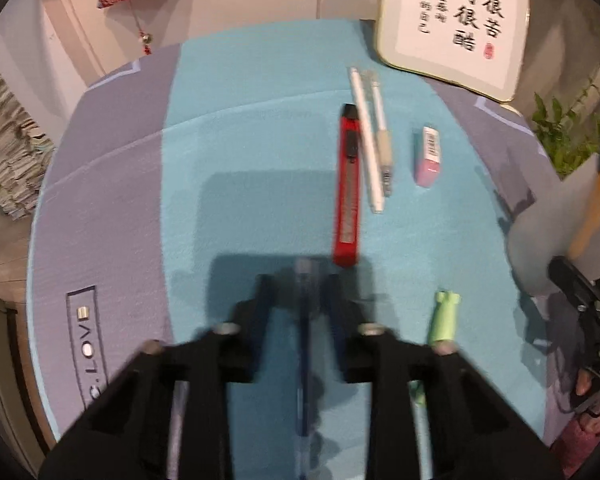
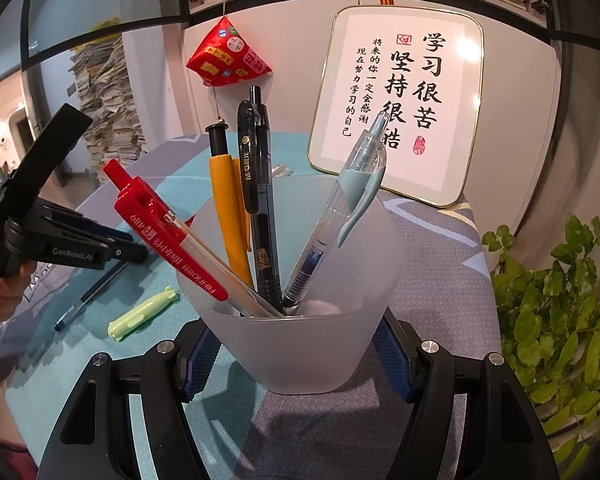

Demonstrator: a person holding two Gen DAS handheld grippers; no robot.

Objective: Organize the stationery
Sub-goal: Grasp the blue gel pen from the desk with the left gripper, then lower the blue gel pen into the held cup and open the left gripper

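Note:
My left gripper (image 1: 299, 280) points steeply down at the teal mat (image 1: 240, 140). A dark blue pen (image 1: 304, 360) runs between its narrow jaws, and the view is blurred. In the right wrist view the left gripper (image 2: 138, 254) sits at the upper end of that blue pen (image 2: 88, 296), whose tip rests on the mat. My right gripper (image 2: 296, 360) is shut on a frosted cup (image 2: 300, 344) that holds several pens. On the mat lie a red utility knife (image 1: 348, 188), a white pen (image 1: 366, 140), a clear pen (image 1: 382, 132), a pink eraser (image 1: 429, 156) and a green marker (image 1: 444, 316).
A framed calligraphy board (image 2: 396, 108) leans against the wall at the back of the mat. A leafy plant (image 2: 552, 312) stands at the right edge. A red pouch (image 2: 228, 60) hangs on the wall, and a tall paper stack (image 2: 108, 108) rises at the far left.

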